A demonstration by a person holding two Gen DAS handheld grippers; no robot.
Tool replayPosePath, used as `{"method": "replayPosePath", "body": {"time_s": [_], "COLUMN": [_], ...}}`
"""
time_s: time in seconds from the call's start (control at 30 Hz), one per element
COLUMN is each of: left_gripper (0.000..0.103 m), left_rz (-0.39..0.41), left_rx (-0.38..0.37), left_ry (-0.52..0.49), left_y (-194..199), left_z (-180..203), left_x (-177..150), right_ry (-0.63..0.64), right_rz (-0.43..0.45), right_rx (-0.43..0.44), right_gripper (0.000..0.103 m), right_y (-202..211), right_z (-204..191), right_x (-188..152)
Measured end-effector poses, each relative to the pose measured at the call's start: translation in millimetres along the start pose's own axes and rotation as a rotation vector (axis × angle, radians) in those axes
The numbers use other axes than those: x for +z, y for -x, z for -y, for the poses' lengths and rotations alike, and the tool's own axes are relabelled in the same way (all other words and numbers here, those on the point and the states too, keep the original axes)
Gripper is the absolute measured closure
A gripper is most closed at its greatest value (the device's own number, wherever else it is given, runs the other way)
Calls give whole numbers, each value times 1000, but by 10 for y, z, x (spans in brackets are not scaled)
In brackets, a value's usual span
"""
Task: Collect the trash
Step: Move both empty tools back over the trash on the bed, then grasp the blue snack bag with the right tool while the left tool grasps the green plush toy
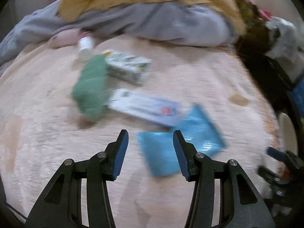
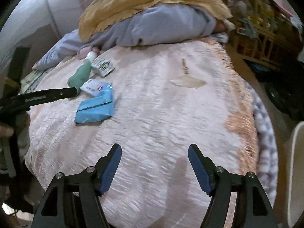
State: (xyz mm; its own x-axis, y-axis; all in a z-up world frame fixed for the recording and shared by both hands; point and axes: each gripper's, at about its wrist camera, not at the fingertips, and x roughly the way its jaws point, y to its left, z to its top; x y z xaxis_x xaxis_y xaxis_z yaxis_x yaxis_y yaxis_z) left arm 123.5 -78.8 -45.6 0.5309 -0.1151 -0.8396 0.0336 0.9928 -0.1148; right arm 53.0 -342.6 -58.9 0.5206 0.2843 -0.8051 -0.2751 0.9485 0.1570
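Several pieces of litter lie on a pink bedspread (image 2: 171, 123): a blue plastic packet (image 1: 163, 153) (image 2: 95, 108), a flat white box with a red and blue logo (image 1: 146, 108) (image 2: 93, 86), a green and white carton (image 1: 127, 66) (image 2: 103, 66), a small white bottle (image 1: 85, 46) (image 2: 90, 55) and a crumpled green cloth (image 1: 91, 89) (image 2: 79, 75). My left gripper (image 1: 150, 133) hovers open just above the near end of the blue packet, gripping nothing. My right gripper (image 2: 154, 146) stands open over bare bedspread, well to the right of the litter.
A grey garment (image 2: 161, 26) and a yellow blanket (image 2: 148, 1) are heaped at the far end of the bed. A brown stain (image 2: 188, 81) marks the cover. A cluttered shelf (image 2: 256, 28) stands at the right, and a white rounded object (image 2: 296, 171) sits beside the bed.
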Motion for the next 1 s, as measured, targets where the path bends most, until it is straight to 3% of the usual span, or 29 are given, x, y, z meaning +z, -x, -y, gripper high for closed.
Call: {"method": "replayPosePath", "body": {"time_s": [0.1, 0.2, 0.3, 0.37, 0.53, 0.73, 0.87, 1.0], "left_gripper": [56, 56, 56, 56, 56, 56, 56, 56], "left_rz": [-18, -58, -111, -110, -184, -195, -184, -154], "left_rx": [70, 82, 22, -6, -276, -411, -411, -365], "left_ry": [47, 86, 60, -34, -67, -150, -148, -131], "left_y": [-202, -419, -503, -418, -228, -102, -79, -41], "left_z": [-250, -357, -223, 8, 398, 762, 715, 579], "left_x": [11, -2, -115, -236, -462, -549, -488, -418], "right_ry": [7, 0, -15, -34, -109, -206, -235, -217], "right_rz": [-5, -7, -10, -6, 19, 47, 70, 35], "right_rx": [9, 8, -2, -14, -49, -102, -141, -100], "right_gripper": [33, 33, 33, 33, 32, 32, 29, 29], "right_y": [-61, -91, -64, -37, 92, 247, 397, 430], "right_z": [-59, -40, 32, 106, 335, 542, 632, 560], "right_x": [38, 56, 52, 55, 74, 91, 89, 63]}}
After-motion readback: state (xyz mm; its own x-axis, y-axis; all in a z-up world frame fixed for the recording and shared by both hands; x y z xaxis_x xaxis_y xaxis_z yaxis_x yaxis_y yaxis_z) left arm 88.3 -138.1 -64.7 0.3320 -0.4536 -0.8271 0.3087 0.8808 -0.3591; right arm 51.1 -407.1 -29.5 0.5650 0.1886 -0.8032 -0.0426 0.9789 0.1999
